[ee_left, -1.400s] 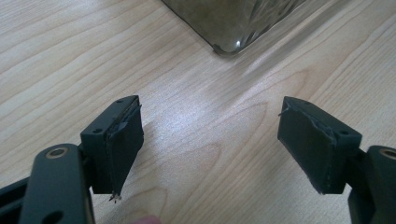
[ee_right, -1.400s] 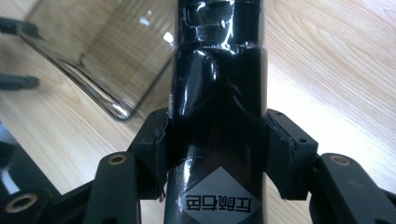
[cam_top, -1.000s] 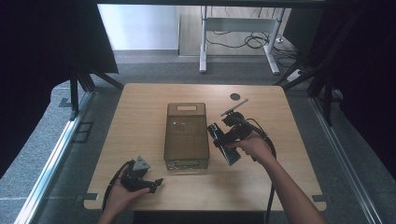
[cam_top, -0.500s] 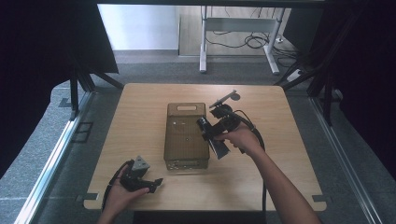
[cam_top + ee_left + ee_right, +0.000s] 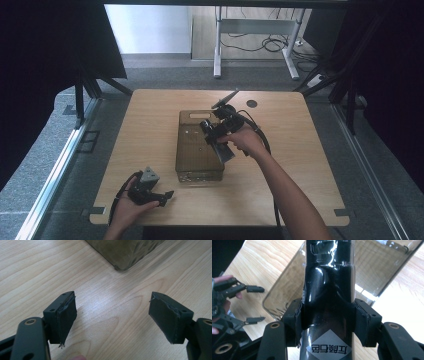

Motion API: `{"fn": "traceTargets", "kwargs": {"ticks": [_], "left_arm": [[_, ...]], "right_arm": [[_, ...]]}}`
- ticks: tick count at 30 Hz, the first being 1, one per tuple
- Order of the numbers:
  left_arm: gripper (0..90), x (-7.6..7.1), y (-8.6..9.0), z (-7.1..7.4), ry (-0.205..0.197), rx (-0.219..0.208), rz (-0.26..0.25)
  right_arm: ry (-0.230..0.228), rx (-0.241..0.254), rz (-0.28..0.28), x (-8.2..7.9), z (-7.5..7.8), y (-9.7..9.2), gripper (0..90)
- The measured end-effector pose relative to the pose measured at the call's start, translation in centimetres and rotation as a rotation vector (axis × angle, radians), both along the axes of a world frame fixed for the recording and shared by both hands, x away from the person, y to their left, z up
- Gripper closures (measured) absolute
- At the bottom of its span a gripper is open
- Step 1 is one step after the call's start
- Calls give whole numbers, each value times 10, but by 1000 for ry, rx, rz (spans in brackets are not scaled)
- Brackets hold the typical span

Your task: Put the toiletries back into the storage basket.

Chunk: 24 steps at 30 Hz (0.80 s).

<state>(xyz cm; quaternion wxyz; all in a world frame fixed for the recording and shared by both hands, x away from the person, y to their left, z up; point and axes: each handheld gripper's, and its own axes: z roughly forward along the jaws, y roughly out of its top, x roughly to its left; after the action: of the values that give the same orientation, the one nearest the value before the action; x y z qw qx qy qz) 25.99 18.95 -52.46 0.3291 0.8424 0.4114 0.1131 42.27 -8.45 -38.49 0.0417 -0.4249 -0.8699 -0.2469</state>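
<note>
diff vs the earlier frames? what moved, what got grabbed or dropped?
The right gripper, shut on a black glossy package throughout, carried it left from the bare table beside the smoky clear bin to over the bin's right side. Nothing was newly taken or let go. The left gripper stayed open at the table's near left edge, and the bin did not shift.

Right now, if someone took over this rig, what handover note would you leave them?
Right gripper: shut on a glossy black plastic bottle with a grey diamond label, held above the smoky translucent plastic bin in the middle of the wooden table.
Left gripper: open, nothing between its jaws, resting at the table's near edge by the bin's corner.
Done: bottle picked up.
Left: probably lower it into the bin, then release.
</note>
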Motion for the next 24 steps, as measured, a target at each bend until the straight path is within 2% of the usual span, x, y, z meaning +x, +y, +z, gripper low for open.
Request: {"fn": "traceTargets", "kwargs": {"ticks": [5, 9, 13, 15, 24], "left_arm": [[228, 0, 0, 0, 1, -2, -1], [228, 0, 0, 0, -1, -4, 0], [228, 0, 0, -1, 1, -4, -2], [228, 1, 0, -1, 2, -4, -4], [228, 0, 1, 0, -1, -10, -3]], "right_arm": [[7, 15, -11, 7, 1, 9, 469], [45, 46, -14, 12, -2, 15, 468], [48, 34, -32, 19, -7, 21, 468], [57, 44, -42, 22, -9, 22, 469], [87, 37, -72, 29, -23, 38, 469]]}}
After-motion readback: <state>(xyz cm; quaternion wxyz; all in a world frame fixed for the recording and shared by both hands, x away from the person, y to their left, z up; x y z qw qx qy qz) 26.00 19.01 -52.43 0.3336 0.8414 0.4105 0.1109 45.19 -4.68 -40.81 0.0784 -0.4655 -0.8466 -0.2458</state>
